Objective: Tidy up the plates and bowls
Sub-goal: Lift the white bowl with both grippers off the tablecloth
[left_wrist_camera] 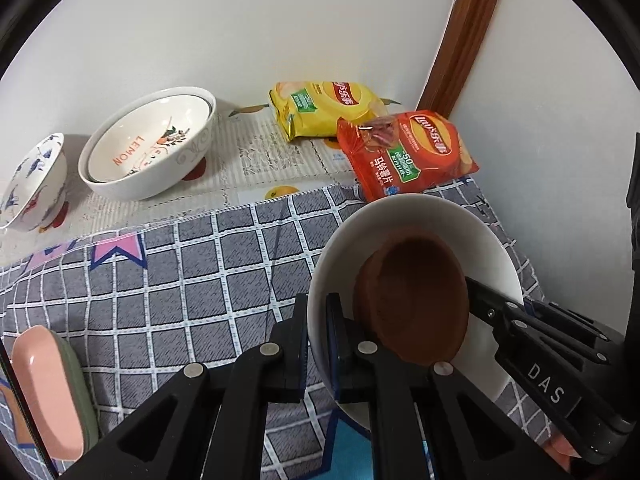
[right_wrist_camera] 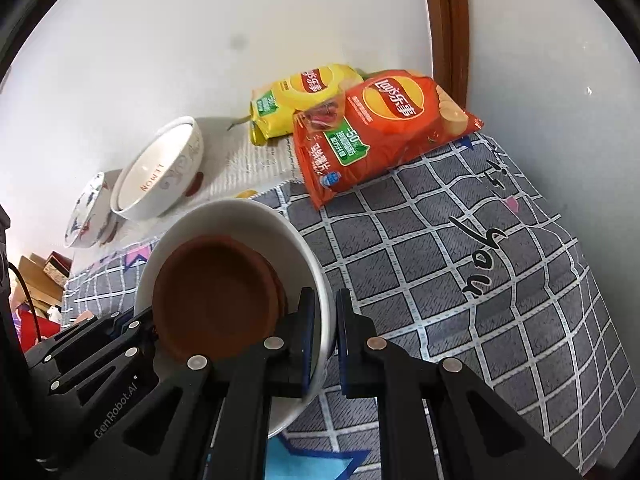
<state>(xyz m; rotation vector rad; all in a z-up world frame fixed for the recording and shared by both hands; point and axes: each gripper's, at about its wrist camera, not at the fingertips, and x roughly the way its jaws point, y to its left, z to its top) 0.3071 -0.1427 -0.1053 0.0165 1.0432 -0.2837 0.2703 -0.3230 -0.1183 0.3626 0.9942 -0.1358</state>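
Left view: left gripper (left_wrist_camera: 318,344) clamped on rim of white bowl (left_wrist_camera: 492,248), lower right of frame; brown dish (left_wrist_camera: 412,300) sits inside.
Right view: right gripper (right_wrist_camera: 324,340) clamped on opposite rim, bowl at lower centre.
Advice: keep both hands level & same speed, so dish not slide out; nest toward lemon bowl (left_wrist_camera: 148,148), upper left.

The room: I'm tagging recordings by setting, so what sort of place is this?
Probably a home dining or kitchen corner: a cloth-covered table against a wall, stacked bowls and crisp bags on it.
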